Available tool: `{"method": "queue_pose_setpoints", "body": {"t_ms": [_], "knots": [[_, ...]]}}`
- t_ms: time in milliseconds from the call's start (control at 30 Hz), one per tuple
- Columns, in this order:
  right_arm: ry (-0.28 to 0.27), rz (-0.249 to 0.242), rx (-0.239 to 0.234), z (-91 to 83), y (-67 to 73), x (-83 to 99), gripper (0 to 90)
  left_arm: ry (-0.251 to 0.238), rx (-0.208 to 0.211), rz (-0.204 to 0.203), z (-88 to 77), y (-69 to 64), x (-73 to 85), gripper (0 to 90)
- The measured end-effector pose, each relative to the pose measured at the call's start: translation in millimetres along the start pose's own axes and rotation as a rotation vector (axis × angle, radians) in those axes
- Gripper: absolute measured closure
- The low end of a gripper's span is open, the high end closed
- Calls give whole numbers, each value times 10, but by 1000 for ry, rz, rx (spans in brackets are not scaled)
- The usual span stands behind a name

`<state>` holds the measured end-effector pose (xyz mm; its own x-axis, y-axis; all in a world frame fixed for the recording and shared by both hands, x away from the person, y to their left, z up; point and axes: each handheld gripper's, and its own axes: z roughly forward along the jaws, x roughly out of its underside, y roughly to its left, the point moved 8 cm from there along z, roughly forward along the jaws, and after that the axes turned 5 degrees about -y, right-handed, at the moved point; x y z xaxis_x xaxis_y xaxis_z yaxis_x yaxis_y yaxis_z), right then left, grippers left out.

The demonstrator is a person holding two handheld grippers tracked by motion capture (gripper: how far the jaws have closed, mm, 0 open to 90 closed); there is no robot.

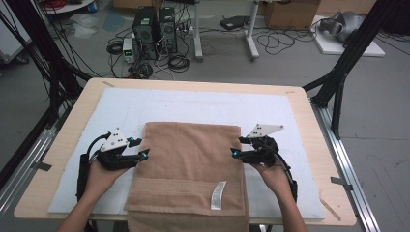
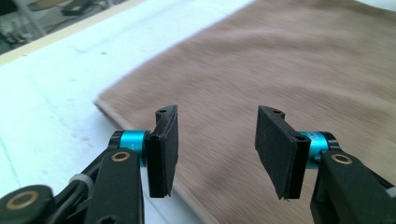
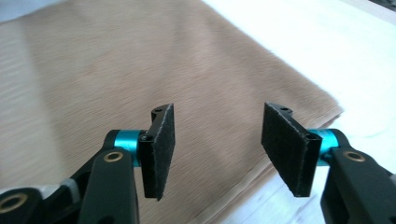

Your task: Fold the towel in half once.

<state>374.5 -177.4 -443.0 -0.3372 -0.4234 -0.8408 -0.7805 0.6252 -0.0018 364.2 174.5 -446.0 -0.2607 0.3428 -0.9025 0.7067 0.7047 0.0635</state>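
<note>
A folded brown terry towel [image 1: 191, 166], soft-napped and rectangular, is laid flat on the white mat [image 1: 270, 108] of the wooden tabletop [image 1: 309, 125], flanked at its side edges by the left gripper [image 1: 143, 148] and right gripper [image 1: 235, 146], jaws released and empty.

A wooden table [image 1: 67, 133] bears a white mat [image 1: 145, 104] under a brown towel [image 1: 191, 159].

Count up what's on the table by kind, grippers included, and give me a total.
Brown towel: 1
White mat: 1
Grippers: 2, the left gripper and the right gripper, both open
Total: 4
</note>
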Motion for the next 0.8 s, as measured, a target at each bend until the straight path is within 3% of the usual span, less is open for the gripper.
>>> {"method": "queue_pose_setpoints", "body": {"t_ms": [67, 133, 300, 500, 600, 733, 800], "knots": [[16, 10, 20, 104, -76, 3, 424, 10, -27, -38, 99, 94, 47, 487], [36, 6, 36, 198, -133, 40, 411, 57, -36, -56, 191, 169, 137, 480], [99, 36, 39, 363, -223, 201, 385, 126, -13, -105, 316, 219, 283, 466], [133, 53, 36, 420, -212, 317, 396, 193, -3, -82, 372, 169, 371, 456], [151, 66, 37, 447, -199, 350, 414, 198, 4, -109, 389, 151, 382, 476], [156, 85, 45, 455, -197, 358, 482, 201, -1, -93, 398, 126, 375, 557], [151, 92, 49, 455, -209, 361, 530, 199, 12, -83, 411, 79, 363, 657]]}}
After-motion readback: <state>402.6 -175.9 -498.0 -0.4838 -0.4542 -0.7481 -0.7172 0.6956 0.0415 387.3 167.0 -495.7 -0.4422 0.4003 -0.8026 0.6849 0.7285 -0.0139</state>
